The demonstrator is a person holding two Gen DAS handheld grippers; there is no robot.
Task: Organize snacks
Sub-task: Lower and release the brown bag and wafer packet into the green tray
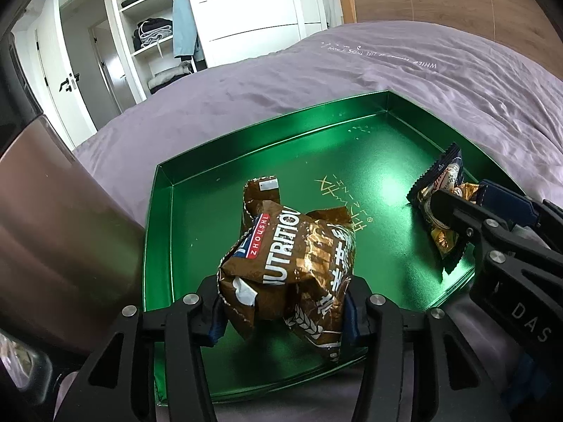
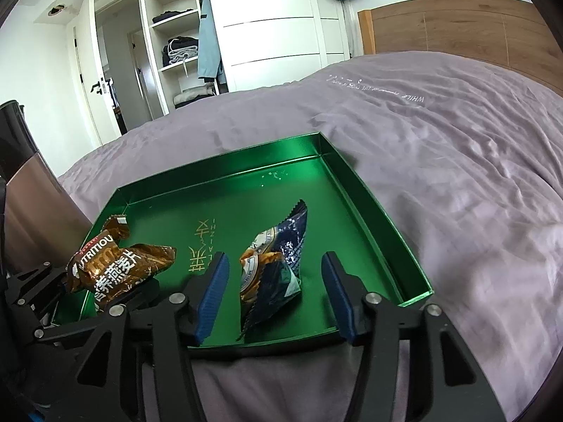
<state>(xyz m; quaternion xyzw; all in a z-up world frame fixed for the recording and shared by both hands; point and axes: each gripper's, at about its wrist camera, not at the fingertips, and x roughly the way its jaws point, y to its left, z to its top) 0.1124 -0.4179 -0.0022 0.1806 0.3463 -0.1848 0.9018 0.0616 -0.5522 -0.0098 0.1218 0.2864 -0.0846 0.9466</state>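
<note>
A shallow green tray is seen lying on a bed covered with a mauve quilt, gold lettering printed on its floor. Two snack packets are found in it.

The crumpled brown packet is clamped between the blue pads of the left gripper — the jaws are drawn in narrowly against its sides, and the bag is held over the near left part of the tray. Whether its bottom rests on the tray floor cannot be told. From the right wrist view the same packet is seen at the tray's left edge, gripped by the black linkage there.

The dark blue packet is seen lying on the tray floor in the near right part, its crimped end pointing away. The right gripper is spread wide around it — both blue pads stand clear of the wrapper, so nothing is held.

A brown metallic cylinder stands just beside the tray's left wall. Behind the bed, white wardrobe shelves with folded clothes and a wooden headboard are visible
</note>
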